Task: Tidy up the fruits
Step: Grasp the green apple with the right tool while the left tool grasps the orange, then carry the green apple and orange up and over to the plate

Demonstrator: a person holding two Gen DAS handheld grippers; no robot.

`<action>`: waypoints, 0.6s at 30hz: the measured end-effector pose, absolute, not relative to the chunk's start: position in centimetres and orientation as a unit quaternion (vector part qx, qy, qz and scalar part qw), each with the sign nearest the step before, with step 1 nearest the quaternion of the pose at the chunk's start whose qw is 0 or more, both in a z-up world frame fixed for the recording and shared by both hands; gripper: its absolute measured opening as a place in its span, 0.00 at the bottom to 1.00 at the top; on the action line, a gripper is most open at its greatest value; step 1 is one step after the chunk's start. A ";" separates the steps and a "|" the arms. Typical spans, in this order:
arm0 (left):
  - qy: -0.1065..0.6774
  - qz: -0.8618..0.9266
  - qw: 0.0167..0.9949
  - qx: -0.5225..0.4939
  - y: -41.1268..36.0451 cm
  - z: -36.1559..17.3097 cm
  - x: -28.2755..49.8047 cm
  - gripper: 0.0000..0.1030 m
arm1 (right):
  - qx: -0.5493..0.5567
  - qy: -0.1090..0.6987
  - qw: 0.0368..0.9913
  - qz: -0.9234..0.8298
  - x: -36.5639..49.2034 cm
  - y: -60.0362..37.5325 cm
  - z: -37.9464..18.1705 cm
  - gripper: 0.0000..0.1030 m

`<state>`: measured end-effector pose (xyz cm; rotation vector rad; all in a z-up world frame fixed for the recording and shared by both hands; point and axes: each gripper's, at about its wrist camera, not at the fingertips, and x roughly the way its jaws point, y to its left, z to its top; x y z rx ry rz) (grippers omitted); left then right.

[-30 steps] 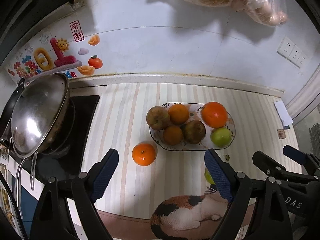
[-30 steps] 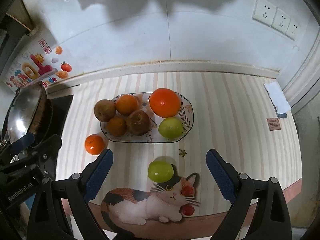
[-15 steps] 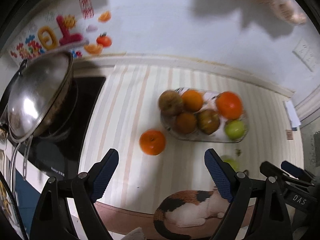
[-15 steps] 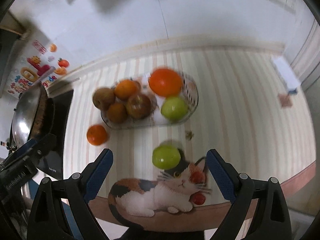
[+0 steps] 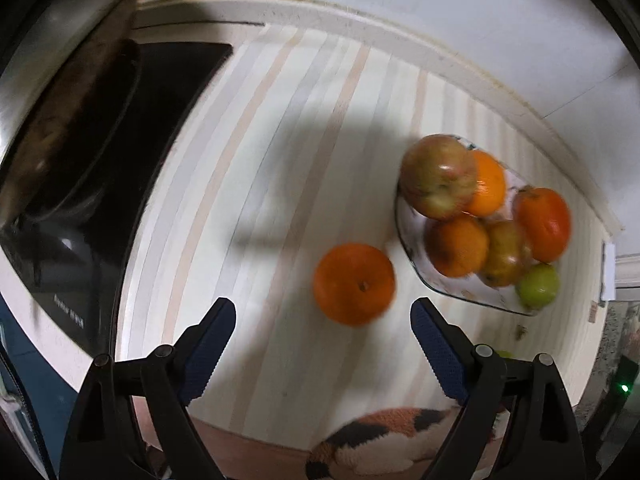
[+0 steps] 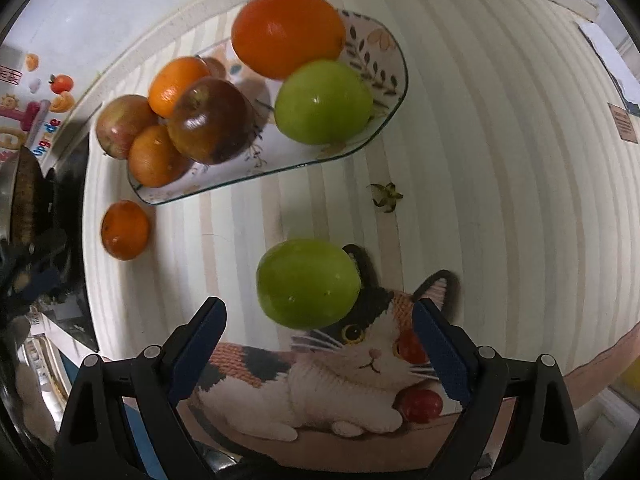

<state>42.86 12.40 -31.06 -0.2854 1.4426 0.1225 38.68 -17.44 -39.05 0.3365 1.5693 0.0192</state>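
Note:
A loose orange lies on the striped counter just ahead of my open left gripper, slightly right of its middle; nothing is between the jaws. In the right wrist view the same orange shows at the left. A loose green apple rests at the edge of a cat-pattern mat, right in front of my open right gripper. Behind them a patterned glass plate holds oranges, red-brown apples and a green apple. The plate also shows at the right of the left wrist view.
A black hob with a steel pan takes up the left of the counter. The wall and its raised ledge run behind the plate. A small dried fruit calyx lies on the counter. The cat mat covers the front edge.
Both grippers have come down toward the counter, so the loose orange and loose green apple look much larger and closer. The left view has swung left toward the hob. Jaws stay wide.

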 end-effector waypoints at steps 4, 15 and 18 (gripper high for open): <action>0.689 0.041 0.716 -0.103 11.6 -34.2 45.2 0.87 | 0.147 0.714 0.685 0.008 39.4 -16.9 -40.5 0.92; 0.709 0.015 0.703 -0.062 8.5 -37.5 46.8 0.60 | 0.128 0.735 0.665 0.024 40.6 -15.4 -43.3 0.63; 0.706 0.016 0.705 -0.058 8.2 -37.2 45.8 0.60 | 0.110 0.734 0.669 0.028 40.7 -14.5 -43.3 0.63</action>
